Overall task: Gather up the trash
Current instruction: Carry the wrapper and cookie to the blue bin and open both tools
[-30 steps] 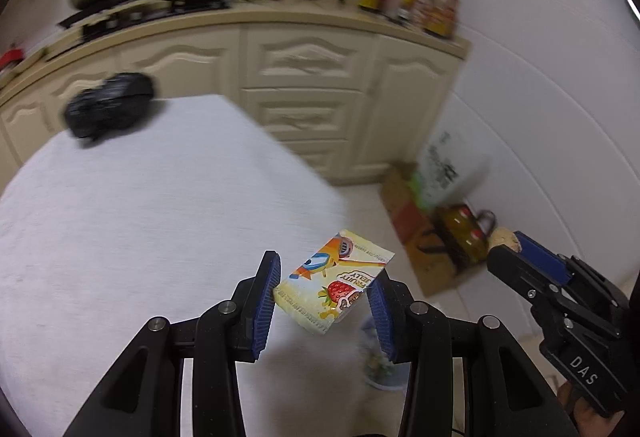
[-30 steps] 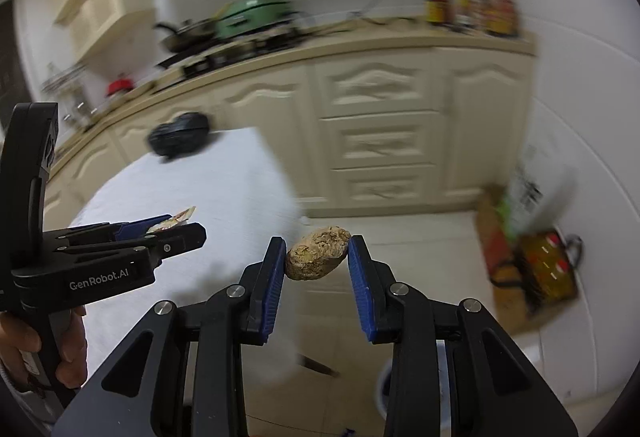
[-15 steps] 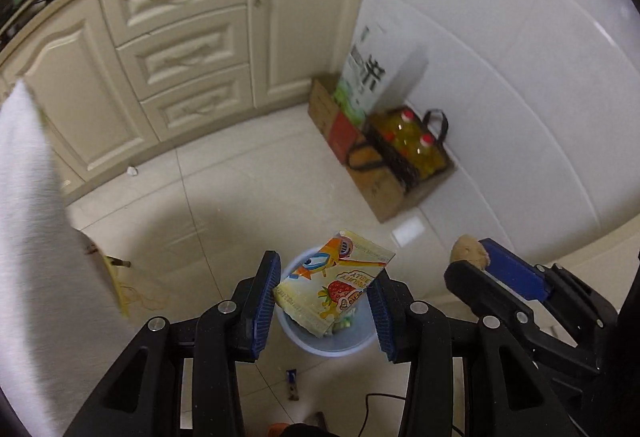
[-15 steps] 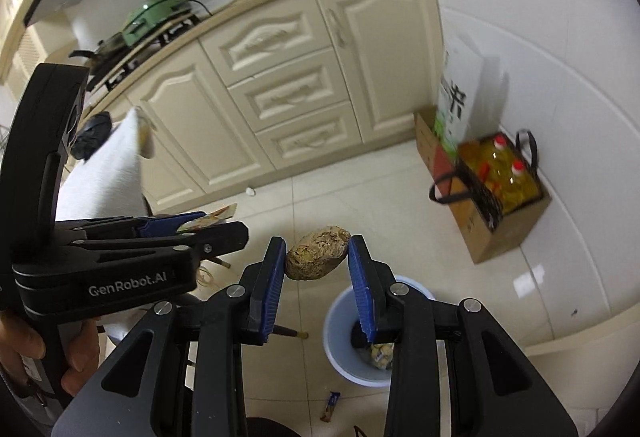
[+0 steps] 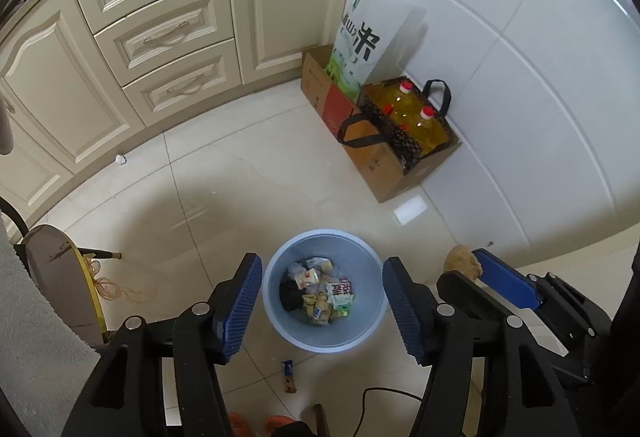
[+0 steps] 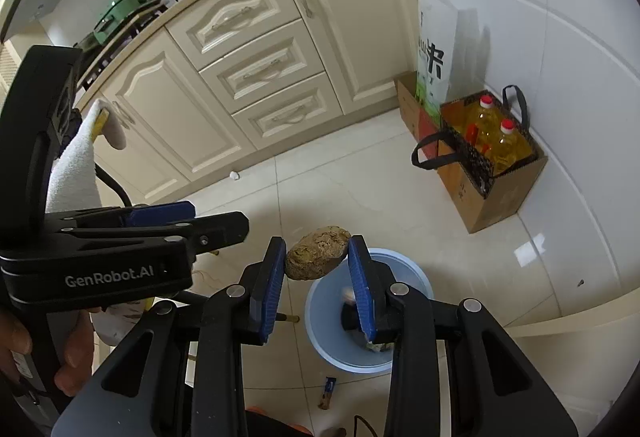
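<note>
A run of cream kitchen cabinets [image 5: 160,37] stands beyond the blue trash bin [image 5: 324,333], which sits on the pale tiled floor [image 5: 248,189]. To the bin's far right, against the white tiled wall, a cardboard box [image 5: 384,173] carries a dark bag with two bottles of oil [image 5: 412,121] and a tall white sack [image 5: 360,45]. The bin holds crumpled wrappers [image 5: 324,297], and a small wrapper [image 5: 289,377] lies on the floor just in front of it. Directly above the bin hangs the left gripper [image 5: 322,311]; its jaws have just been opening and now stand apart with nothing between them. Beside it on the right, the right gripper [image 6: 318,285] is clamped on a brown, rough lump of trash [image 6: 318,257], held above the bin's near left rim and not yet dropped.
</note>
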Demonstrator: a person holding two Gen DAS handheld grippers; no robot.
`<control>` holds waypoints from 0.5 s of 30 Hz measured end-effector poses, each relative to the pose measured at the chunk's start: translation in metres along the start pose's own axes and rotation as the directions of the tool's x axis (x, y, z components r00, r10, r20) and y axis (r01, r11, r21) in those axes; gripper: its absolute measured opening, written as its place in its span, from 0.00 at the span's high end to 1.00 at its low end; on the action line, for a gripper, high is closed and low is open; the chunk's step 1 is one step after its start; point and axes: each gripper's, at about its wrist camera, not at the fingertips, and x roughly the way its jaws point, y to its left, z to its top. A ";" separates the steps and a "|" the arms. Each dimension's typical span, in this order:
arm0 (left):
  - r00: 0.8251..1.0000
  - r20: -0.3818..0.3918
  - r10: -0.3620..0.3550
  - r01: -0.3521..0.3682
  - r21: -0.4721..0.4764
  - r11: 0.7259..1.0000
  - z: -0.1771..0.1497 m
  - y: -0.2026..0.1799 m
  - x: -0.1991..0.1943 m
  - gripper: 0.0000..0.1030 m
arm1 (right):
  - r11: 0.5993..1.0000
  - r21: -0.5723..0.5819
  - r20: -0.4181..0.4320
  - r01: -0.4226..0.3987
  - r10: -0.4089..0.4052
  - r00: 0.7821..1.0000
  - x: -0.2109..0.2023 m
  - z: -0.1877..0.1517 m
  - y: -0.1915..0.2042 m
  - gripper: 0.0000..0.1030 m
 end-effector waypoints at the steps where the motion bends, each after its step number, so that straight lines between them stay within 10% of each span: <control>1: 1.000 0.001 0.002 -0.002 0.000 1.000 -0.001 0.001 0.001 0.43 | 1.000 0.001 -0.001 -0.001 0.001 1.000 0.001 0.000 0.000 0.68; 15: 0.998 0.054 0.025 -0.024 -0.020 1.000 -0.020 0.010 -0.034 0.43 | 0.999 0.028 -0.004 0.019 -0.018 1.000 0.000 0.008 0.011 0.61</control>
